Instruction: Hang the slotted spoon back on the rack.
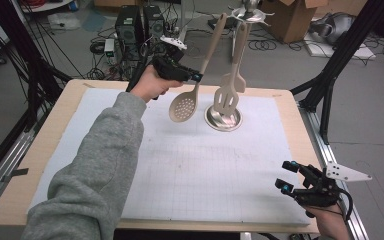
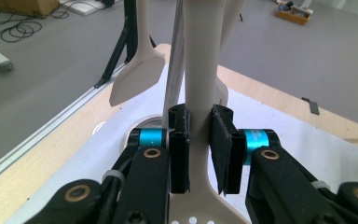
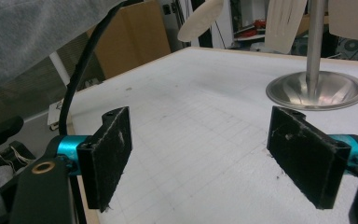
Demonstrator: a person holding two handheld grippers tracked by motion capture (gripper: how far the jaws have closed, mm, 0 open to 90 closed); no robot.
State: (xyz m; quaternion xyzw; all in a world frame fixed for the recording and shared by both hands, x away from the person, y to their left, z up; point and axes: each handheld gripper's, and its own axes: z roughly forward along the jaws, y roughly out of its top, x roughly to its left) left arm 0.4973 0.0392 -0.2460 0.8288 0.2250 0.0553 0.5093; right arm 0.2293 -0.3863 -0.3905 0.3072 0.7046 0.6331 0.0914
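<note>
Slotted spoon (image 1: 185, 106) hangs above the white mat (image 1: 200, 165) in the high view, beside a slotted turner (image 1: 228, 96) on the stand (image 1: 223, 118). The left gripper (image 2: 198, 149) view has the jaws clamped on its handle. Right gripper (image 3: 209, 158) view: jaws wide apart, holding nothing. No writing is readable.

Beige perforated spoon (image 1: 194, 89): long handle rising to the far right, round holed bowl lowest at the near left, suspended tilted above the white mat, just left of the metal stand base and clear of the mat surface.
</note>
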